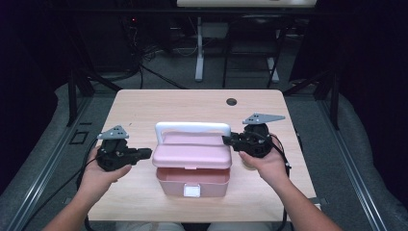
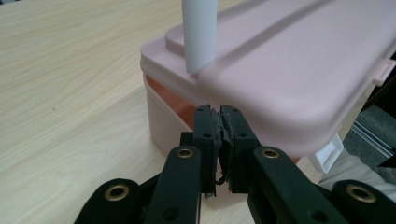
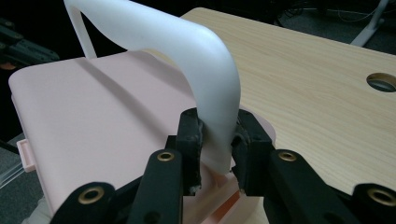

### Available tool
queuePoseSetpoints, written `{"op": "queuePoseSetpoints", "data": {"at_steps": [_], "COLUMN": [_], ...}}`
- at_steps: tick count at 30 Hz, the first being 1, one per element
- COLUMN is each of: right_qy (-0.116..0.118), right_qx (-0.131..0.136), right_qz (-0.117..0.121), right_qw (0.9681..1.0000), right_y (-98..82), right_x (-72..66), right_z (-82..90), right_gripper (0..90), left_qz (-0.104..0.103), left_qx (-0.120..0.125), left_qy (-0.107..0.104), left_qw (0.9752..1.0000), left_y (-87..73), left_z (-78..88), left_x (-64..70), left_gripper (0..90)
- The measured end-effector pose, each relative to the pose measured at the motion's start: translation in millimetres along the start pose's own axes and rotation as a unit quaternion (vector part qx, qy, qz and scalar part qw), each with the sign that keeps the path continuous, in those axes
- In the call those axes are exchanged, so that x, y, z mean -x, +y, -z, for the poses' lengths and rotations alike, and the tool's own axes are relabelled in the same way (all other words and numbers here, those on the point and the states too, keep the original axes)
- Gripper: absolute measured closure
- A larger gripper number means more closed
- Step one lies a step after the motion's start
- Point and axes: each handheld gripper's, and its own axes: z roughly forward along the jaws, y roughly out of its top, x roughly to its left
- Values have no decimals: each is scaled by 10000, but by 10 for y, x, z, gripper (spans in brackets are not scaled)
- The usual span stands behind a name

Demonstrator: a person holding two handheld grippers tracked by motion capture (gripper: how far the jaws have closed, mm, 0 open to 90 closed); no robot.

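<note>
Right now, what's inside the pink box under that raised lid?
Through the front gap under the lid, the pink box shows a shadowed pink interior. Nothing discernible inside; the lid covers most of it.

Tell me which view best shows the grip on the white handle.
The right gripper view: its fingers clamp the handle close up. The high view shows the whole handle but tiny; the left gripper view shows one post.

A pale wooden table [image 1: 144, 103] with a round hole [image 1: 231, 101] carries one pink box [image 1: 192, 182] near its front edge.
</note>
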Motion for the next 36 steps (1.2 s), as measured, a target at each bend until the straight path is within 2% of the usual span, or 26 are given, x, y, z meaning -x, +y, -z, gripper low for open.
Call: {"op": "queuePoseSetpoints", "data": {"at_steps": [8, 22, 33, 36], "right_qy": [-3, 4, 25, 23], "right_qx": [6, -8, 20, 78], "right_qz": [-19, -4, -15, -47], "right_qw": [10000, 10000, 10000, 10000], "right_y": [3, -11, -30, -34], "right_x": [-1, -1, 10, 22], "right_z": [2, 2, -3, 11], "right_gripper": [737, 736, 732, 700], "left_qz": [-19, -221, -284, -304], "left_qx": [-173, -364, -351, -358], "left_qy": [-97, -387, -420, -414], "left_qw": [9998, 9983, 9981, 9980], "left_y": [-121, -103, -80, -70], "left_z": [-92, -309, -313, -308], "left_x": [45, 218, 268, 270], "left_gripper": [898, 900, 899, 899]}}
